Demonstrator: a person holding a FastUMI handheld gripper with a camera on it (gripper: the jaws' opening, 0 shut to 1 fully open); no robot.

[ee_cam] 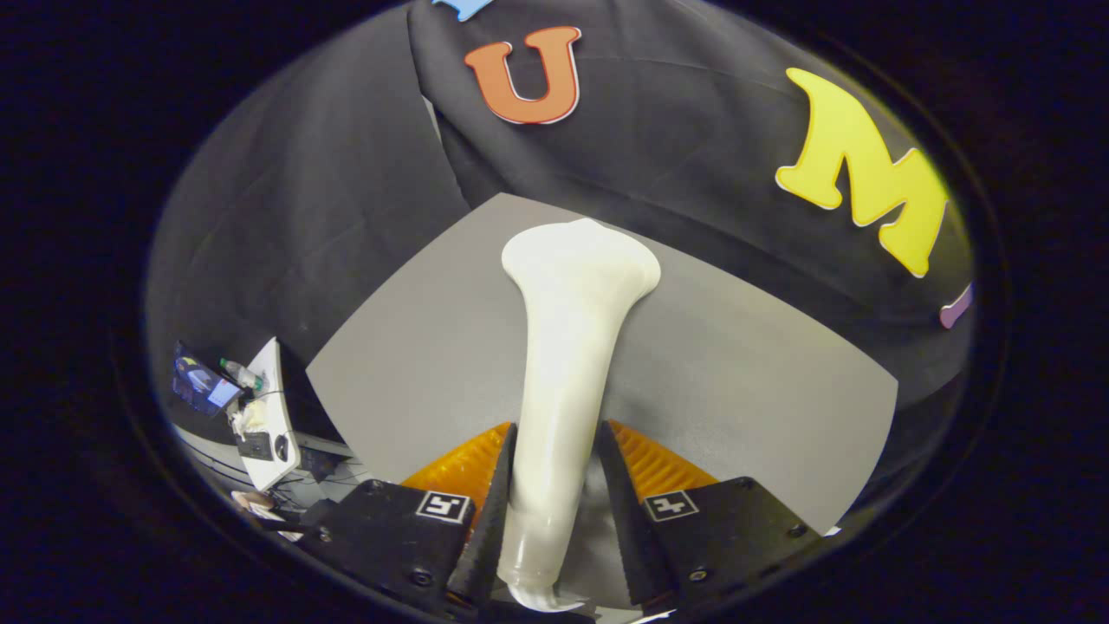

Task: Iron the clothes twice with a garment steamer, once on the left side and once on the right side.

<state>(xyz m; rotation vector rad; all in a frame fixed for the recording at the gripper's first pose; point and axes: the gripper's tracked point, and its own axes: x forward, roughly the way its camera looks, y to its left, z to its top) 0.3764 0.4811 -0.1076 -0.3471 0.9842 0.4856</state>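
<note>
desk (270, 407): off to the left past the table edge, cluttered with a bottle and some small stuff
steamer (567, 364): white, handle runs between the fingers, wide head flares out beyond them over the grey table (745, 373)
gripper (554, 485): clamped on the steamer handle, both fingers pressing its sides
wall: black cloth behind the table

gripper (554, 485) jaws clamped on white garment steamer (567, 347) | head apparently over grey surface (745, 381)
</note>
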